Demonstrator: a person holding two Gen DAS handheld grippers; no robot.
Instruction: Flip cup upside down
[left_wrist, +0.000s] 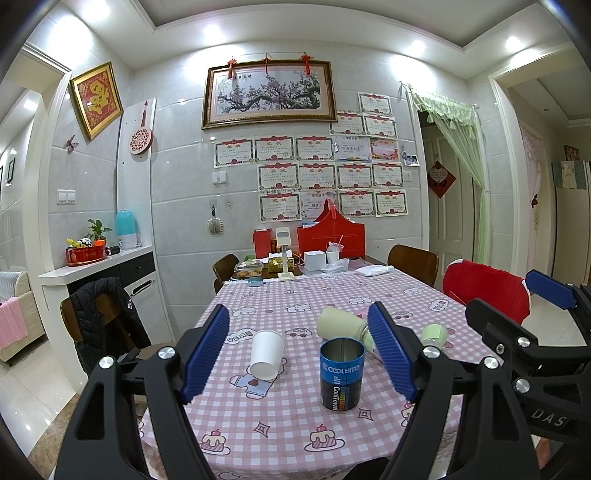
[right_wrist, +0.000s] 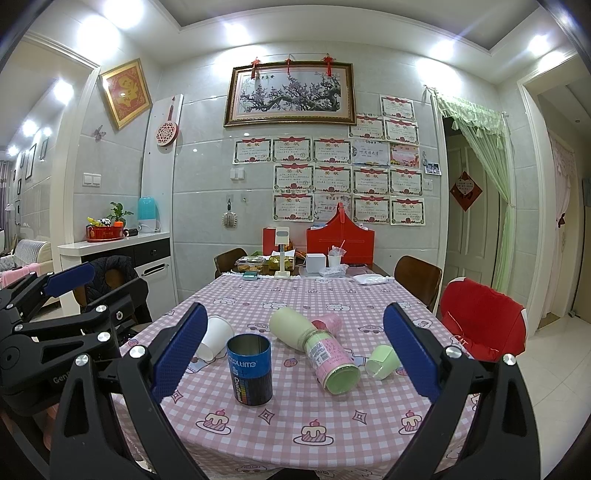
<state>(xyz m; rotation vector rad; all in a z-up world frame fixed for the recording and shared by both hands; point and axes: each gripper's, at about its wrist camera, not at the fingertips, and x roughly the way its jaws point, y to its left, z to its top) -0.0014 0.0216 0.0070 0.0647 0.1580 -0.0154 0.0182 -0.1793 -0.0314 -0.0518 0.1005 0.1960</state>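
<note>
White paper, the cup (left_wrist: 266, 354) lies on its side on the pink-checked tabletop (left_wrist: 280, 417), its long axis running from the near left to the far right: the open mouth faces away toward the far right, the closed base points toward the near left edge. In the right wrist view the same cup (right_wrist: 215, 336) shows just behind the left tongs' near pad, left of the blue tin.

The blue tin (left_wrist: 342, 373) (printed "CoolTime") stands upright with its open top up, just right of the cup and apart from it. Behind the tin a pale green and pink bottle (right_wrist: 314, 345) lies on its side, its wide end toward the far left, its open green neck toward the near right. A small green cap (right_wrist: 382, 362) lies on its side just right of that neck. A pink cupcake liner (right_wrist: 328, 323) rests behind the bottle.

The left tongs (left_wrist: 299, 354) hover above the near tabletop, spread wide and holding nothing; the cup and tin show between the blue ribbed pads. The right tongs (right_wrist: 295, 354) likewise stand wide and bare, framing tin, bottle and cap.
</note>
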